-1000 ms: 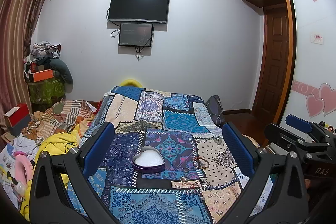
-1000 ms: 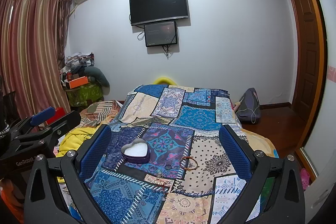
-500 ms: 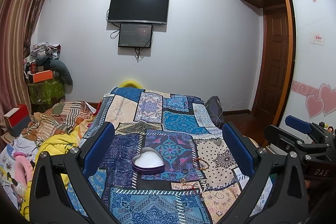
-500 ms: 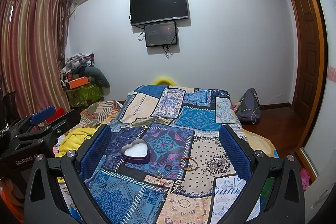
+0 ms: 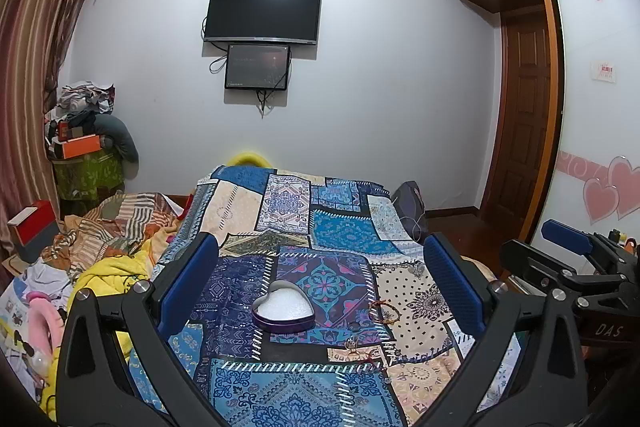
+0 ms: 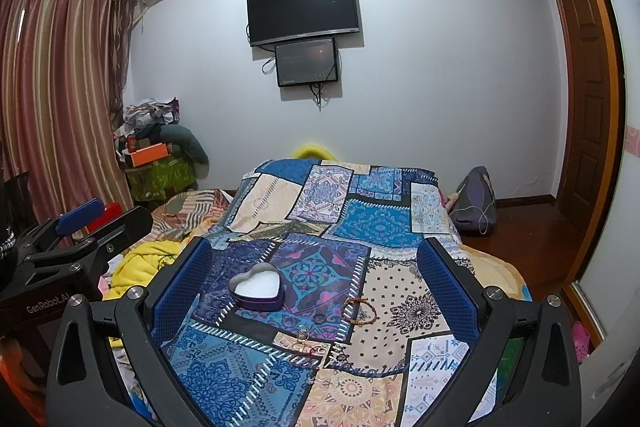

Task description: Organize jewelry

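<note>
Both tools are held up over the near end of the bed, nothing in either. The left gripper [image 5: 320,283] has its blue fingers spread wide apart, and the right gripper [image 6: 316,279] is spread just as wide. Between them, on the patchwork quilt [image 5: 348,231], sits a purple heart-shaped tin [image 5: 283,311], lid off, with a white pad inside. The jewelry lies loose on the quilt just to the right of the tin: a beaded bracelet [image 6: 359,311] nearest it, a small dark ring [image 6: 319,317], and closer to me a tangle of little pieces [image 6: 306,341] that may be earrings or a chain; they are too small to tell. None touches the tin. A dark television [image 6: 303,9] hangs on the far wall.
</note>
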Tool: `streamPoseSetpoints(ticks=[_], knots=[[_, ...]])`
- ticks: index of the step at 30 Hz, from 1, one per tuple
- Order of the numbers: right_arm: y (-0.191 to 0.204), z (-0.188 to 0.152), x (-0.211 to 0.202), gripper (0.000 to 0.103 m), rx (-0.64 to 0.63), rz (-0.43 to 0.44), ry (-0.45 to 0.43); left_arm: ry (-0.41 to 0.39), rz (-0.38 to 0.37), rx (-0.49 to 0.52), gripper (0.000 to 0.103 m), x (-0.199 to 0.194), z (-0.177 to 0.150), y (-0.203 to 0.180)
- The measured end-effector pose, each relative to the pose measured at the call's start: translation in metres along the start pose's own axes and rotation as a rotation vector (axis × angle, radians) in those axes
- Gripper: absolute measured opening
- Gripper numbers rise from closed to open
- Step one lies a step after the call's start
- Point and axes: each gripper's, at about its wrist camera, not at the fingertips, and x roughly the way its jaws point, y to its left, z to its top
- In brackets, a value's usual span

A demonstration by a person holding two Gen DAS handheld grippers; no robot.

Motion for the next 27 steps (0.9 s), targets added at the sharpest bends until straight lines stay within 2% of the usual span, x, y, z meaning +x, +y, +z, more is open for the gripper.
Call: streamPoseSetpoints(ticks=[5,11,14,23,26,27], knots=[[-0.004,-0.004,0.010,0.102,0.003,-0.012,0.021,0.008,0.007,0.003,0.103,0.005,-0.001,0.001],[-0.021,-0.015,0.040,0.102,0.006,-0.060,0.090,0.063,0.027,-0.020,0.103,0.032,-0.010,0.013],[-0.032,-0.026,0.058,0.102,0.023,-0.090,0.146,0.127,0.058,-0.054,0.103,0.054,-0.020,0.025],[-0.047,-0.058,0.098,0.101,0.036,-0.091,0.322,0.341,0.045,-0.110,0.101,0.115,-0.072,0.048],[-0.050,-0.074,0.115,0.093,0.034,-0.060,0.385,0.429,0.027,-0.089,0.092,0.134,-0.095,0.047],[-0.049,-0.078,0.119,0.087,0.035,-0.048,0.402,0.456,0.018,-0.084,0.089,0.140,-0.102,0.046]])
